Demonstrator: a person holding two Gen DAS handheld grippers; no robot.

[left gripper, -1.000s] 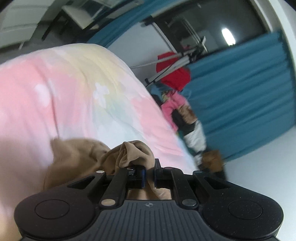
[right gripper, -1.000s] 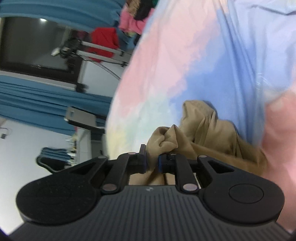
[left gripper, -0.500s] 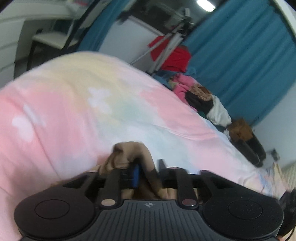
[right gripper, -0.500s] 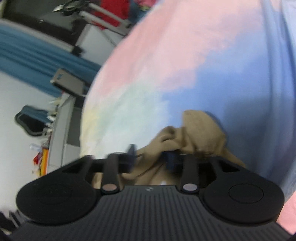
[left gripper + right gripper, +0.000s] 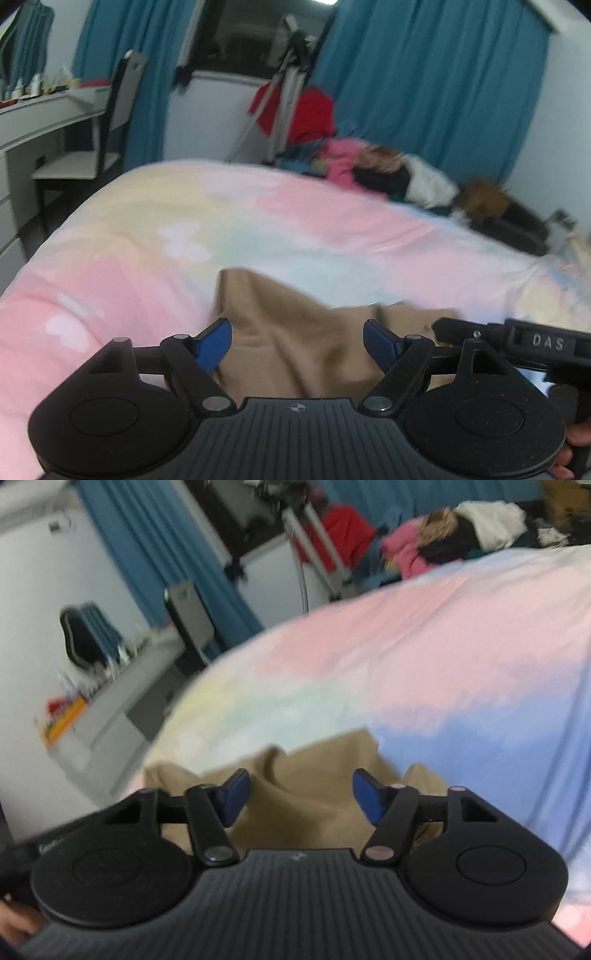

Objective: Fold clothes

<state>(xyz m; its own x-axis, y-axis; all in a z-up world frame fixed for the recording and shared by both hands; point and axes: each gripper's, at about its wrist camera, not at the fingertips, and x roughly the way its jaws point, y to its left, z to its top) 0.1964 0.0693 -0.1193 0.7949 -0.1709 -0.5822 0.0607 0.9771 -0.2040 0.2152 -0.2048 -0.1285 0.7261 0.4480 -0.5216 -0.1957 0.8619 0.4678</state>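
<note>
1. Two grippers hang low over the bed. The left gripper [image 5: 297, 341] has its jaws wide apart and they are opening; the tan garment [image 5: 295, 332] lies below the gap, but the blue pads [image 5: 214, 341] do not press on it.
2. The right gripper [image 5: 301, 794] also holds nothing. Its jaws stand apart and are closing, with the tan garment [image 5: 306, 775] under them, not pinched.
3. The garment lies crumpled on the pastel bed cover [image 5: 258, 221], at the near edge of the bed.
4. Farther away, a pile of clothes [image 5: 388, 173] lies beyond the bed.
5. A tripod [image 5: 284, 92] stands behind that, with something red beside it.
6. Blue curtains [image 5: 424, 81] hang at the far wall, and a chair [image 5: 92, 147] stands by a white counter [image 5: 44, 114] on the left.
</note>
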